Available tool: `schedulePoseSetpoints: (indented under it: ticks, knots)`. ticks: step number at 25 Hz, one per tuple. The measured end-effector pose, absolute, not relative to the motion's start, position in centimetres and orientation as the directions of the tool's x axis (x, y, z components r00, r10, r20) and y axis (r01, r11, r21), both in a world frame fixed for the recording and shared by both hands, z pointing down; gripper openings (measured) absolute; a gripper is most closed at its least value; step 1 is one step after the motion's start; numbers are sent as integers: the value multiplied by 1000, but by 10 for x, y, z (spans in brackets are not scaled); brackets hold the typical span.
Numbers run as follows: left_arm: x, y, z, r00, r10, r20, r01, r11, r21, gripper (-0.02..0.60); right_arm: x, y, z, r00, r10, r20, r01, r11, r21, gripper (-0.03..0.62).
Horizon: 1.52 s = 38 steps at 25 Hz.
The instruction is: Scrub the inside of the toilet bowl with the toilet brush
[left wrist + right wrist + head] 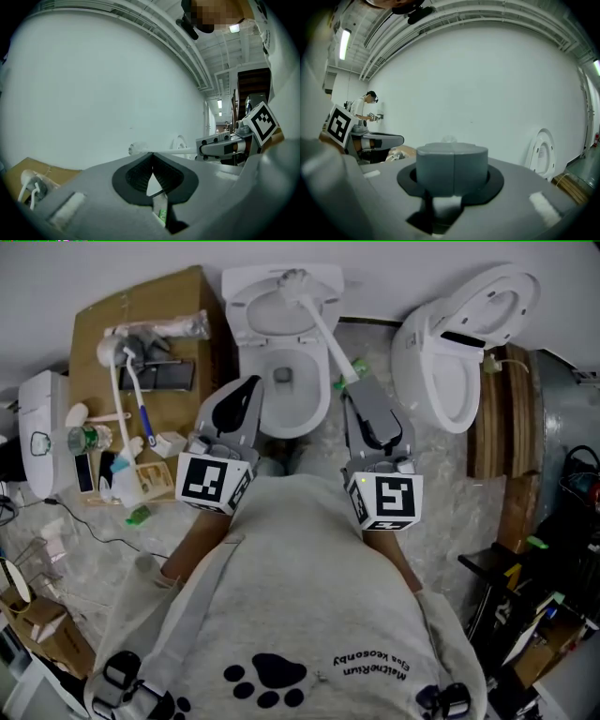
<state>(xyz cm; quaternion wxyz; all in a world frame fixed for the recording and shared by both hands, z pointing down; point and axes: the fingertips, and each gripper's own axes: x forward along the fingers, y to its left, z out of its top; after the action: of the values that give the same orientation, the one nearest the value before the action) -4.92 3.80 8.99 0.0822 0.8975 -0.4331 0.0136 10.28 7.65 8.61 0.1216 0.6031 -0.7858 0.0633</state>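
Right gripper (357,386) raised, clamped on toilet brush (323,329) handle, bristles at toilet bowl (302,404) far end; left gripper (247,387) closed, empty, bowl's left.

Toilet (281,381): white, bowl open, before us. Brush (323,329): white, we find it slanting over the bowl's right rim (head at the back), handle in right gripper (354,390).
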Motion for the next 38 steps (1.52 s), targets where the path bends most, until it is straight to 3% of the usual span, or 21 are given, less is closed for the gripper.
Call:
schedulePoseSetpoints:
  ticks: [19,38]
  knots:
    - [-44,-7,106,557,-815,163,-829,-533,169,3,107,20,110,-335,-874,351,-932,363,16,150]
    - [-42,-32,218,543,-807,233,-839,-511,184,5,124,-2,235,-374,-791,485,-913,406,-42,150]
